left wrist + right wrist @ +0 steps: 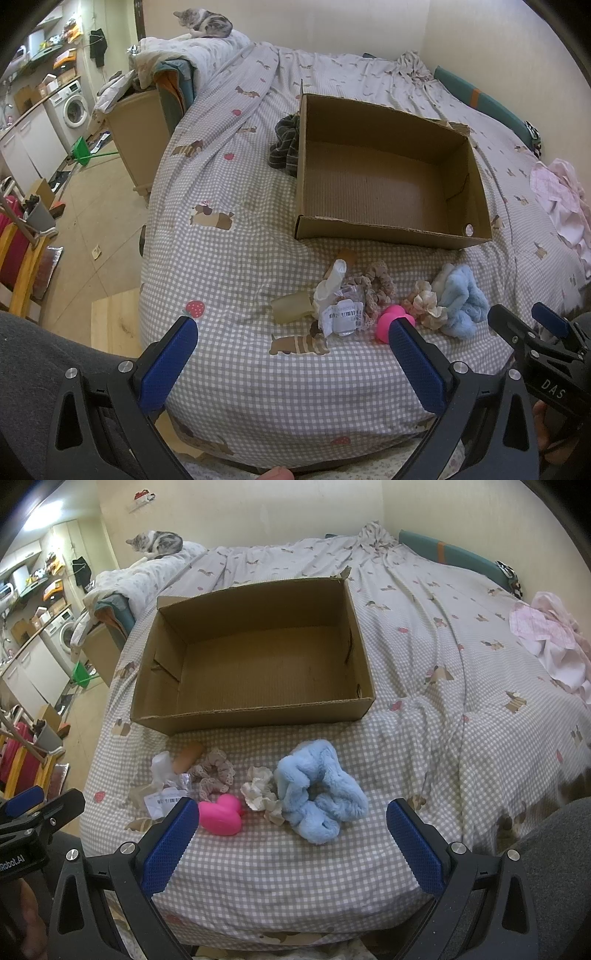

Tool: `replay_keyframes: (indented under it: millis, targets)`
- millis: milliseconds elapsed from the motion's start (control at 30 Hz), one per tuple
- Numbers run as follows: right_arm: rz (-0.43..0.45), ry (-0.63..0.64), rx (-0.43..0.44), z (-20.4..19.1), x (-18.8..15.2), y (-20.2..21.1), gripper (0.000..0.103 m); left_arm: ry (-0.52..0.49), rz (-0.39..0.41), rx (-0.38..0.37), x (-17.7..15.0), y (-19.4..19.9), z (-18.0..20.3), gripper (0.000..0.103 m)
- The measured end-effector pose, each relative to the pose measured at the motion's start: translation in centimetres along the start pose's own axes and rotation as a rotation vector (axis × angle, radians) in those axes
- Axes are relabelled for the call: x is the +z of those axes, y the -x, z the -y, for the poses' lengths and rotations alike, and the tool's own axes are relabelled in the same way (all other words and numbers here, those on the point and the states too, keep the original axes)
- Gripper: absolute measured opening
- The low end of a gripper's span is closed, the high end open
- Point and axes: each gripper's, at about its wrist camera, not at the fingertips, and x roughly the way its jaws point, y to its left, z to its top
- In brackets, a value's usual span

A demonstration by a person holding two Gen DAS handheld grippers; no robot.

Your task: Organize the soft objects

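**Mia:** What is seen closest?

**Ben:** The right hand-held gripper [288,843] is held wide apart, and nothing is gripped. The left hand-held gripper [293,360] is held wide apart too, and it is empty.

**Mia:** Where is the fluffy blue scrunchie [319,792]?

**Ben:** It is laid on the checked bed sheet [295,878], just ahead of the right one, between its blue fingers [168,847]. From the left one it is off to the right, so the right hand is judged nearer. No clear long side is shown by its round shape.

**Mia:** What else is there?

**Ben:** A cream frilly scrunchie [262,794] is touching it. A pink rubber duck [221,814] is just beside that.

**Mia:** And farther away?

**Ben:** The open brown cardboard box [251,718] is seen, with nothing inside yet.
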Motion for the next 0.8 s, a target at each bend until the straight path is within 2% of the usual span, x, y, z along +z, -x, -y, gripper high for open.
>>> replay_keyframes:
  millis: [800]
  targets:
    - [-0.003,0.000,-0.001,-0.01,-0.04,-0.11,0.103,0.008,-0.006,-0.008,0.07,-0.09,0.08,0.103]
